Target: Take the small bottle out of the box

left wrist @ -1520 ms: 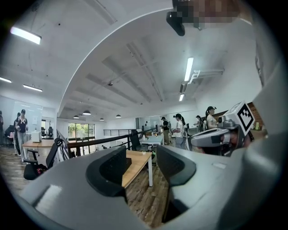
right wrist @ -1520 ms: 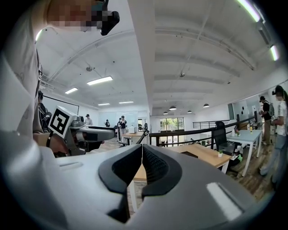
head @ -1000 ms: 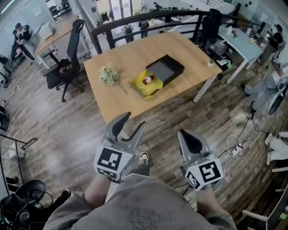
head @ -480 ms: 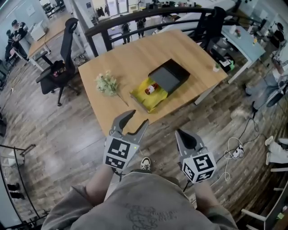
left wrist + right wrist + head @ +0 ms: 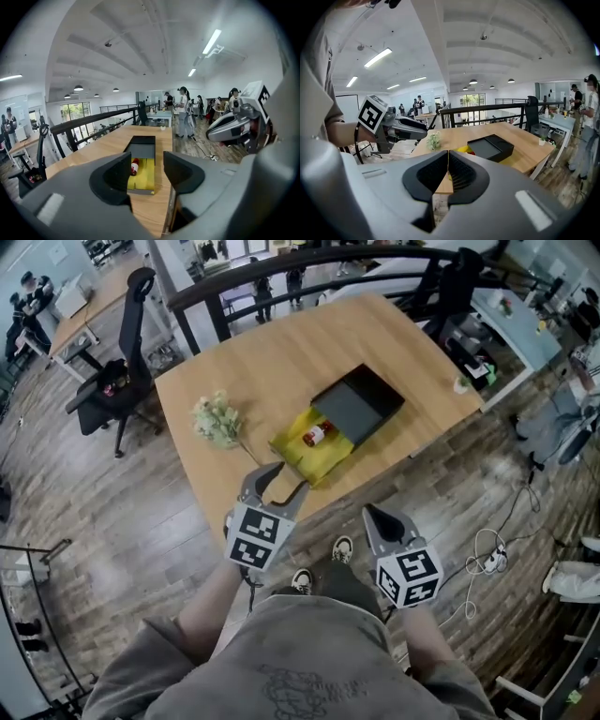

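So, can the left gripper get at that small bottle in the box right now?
Probably, once brought closer. The small bottle lies uncovered in the open box, nothing blocks the way, and the left gripper has its fingers apart, but hangs short of it at the table edge.

The left tool [image 5: 287, 478] is held forward at waist height, its jaws set apart with nothing gripped between them. The right tool [image 5: 371, 515] is held alongside it, slightly lower, with jaws pressed together.
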The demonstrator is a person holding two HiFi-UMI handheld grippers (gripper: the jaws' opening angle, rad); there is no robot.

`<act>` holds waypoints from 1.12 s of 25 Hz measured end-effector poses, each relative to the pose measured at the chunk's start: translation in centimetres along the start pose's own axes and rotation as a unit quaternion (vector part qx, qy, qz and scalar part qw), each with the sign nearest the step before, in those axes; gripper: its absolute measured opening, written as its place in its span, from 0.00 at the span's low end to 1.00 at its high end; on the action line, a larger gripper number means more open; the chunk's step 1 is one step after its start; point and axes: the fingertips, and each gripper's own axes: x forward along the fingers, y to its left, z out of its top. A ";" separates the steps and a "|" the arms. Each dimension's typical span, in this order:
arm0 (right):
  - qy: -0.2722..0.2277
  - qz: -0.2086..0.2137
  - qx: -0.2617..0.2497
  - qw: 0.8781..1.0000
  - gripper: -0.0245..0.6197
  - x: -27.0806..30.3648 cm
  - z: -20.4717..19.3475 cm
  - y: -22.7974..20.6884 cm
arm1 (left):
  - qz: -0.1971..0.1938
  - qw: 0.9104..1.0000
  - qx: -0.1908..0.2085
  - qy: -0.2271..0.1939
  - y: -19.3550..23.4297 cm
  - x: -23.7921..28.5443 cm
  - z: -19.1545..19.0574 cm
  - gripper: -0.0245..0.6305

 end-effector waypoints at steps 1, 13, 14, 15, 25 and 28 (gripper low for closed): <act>0.004 0.001 0.001 1.000 0.06 0.6 -0.2 -0.7 | 0.000 1.000 0.001 0.007 0.2 0.8 -0.3 0.37; 0.074 0.033 0.021 0.997 0.06 9.4 -3.5 -10.5 | 0.020 0.993 -0.032 0.108 3.5 13.7 -4.9 0.37; 0.081 0.036 0.022 0.996 0.06 10.2 -3.7 -11.5 | 0.027 0.993 -0.033 0.114 4.0 14.8 -5.3 0.37; 0.087 0.040 0.023 0.995 0.06 11.0 -3.9 -12.5 | 0.033 0.992 -0.034 0.121 4.4 16.0 -5.8 0.37; 0.150 0.104 0.003 0.983 0.06 17.6 -5.0 -18.6 | 0.047 0.967 -0.007 0.251 6.5 25.5 -11.4 0.45; 0.164 0.122 -0.006 0.979 0.06 18.9 -5.2 -19.6 | 0.042 0.957 0.022 0.287 6.7 27.3 -12.7 0.49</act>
